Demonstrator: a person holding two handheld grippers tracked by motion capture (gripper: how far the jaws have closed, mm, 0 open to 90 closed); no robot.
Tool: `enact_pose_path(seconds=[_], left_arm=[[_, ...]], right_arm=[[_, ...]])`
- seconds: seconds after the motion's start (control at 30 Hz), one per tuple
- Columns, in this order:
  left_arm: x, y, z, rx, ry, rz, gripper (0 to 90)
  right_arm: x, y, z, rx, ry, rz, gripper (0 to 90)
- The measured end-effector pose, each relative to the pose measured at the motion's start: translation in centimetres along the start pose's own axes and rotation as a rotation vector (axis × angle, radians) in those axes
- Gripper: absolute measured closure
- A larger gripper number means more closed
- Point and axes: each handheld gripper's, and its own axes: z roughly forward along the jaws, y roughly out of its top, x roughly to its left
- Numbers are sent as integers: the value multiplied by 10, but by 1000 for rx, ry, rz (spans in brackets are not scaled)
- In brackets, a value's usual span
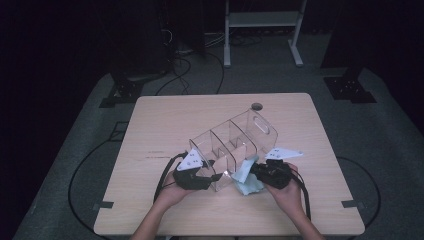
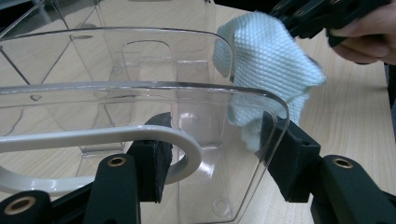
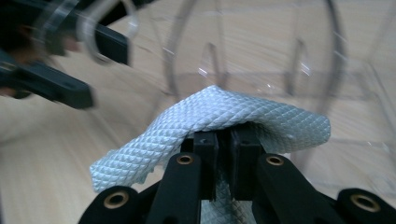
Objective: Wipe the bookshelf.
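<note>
A clear plastic organizer (image 1: 232, 142) with several compartments sits tilted on the wooden table (image 1: 165, 120). My left gripper (image 1: 210, 176) is shut on its near end, with one pad (image 2: 154, 165) inside and the other pad (image 2: 287, 158) outside the clear organizer wall (image 2: 140, 60). A light blue woven cloth (image 1: 246, 176) is pinched in my shut right gripper (image 1: 255, 172) and rests against the organizer's near right side. In the right gripper view the cloth (image 3: 210, 112) drapes over the gripper (image 3: 229, 135), with the organizer (image 3: 280, 56) just behind. The cloth (image 2: 271, 60) touches the clear wall.
A round cable hole (image 1: 256, 106) lies at the table's far edge. A white metal frame (image 1: 262, 20) and dark stands stand on the floor beyond, with cables (image 1: 185, 70) trailing. Bare tabletop surrounds the organizer to the left, the right and behind.
</note>
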Motion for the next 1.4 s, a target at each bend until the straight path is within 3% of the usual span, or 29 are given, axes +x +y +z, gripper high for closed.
enact_pose_path(seconds=[0.13,0.27,0.67,0.83,1.2,1.4], left_arm=[[-2,1,2,1,-5,-1,452],[-3,2,4,2,-10,4,453],[-3,2,4,4,-8,7,453],[-3,2,4,4,-9,9,453],[-3,2,4,5,-9,11,453],[-3,1,4,4,-10,12,453]], right_arm=[[16,16,1,-29,28,-38,832],[17,20,4,-28,25,-44,832],[16,5,10,-34,20,-23,823],[15,-4,15,-9,13,-20,827],[8,-30,40,129,-16,-10,828],[12,-27,38,125,-29,-19,828]])
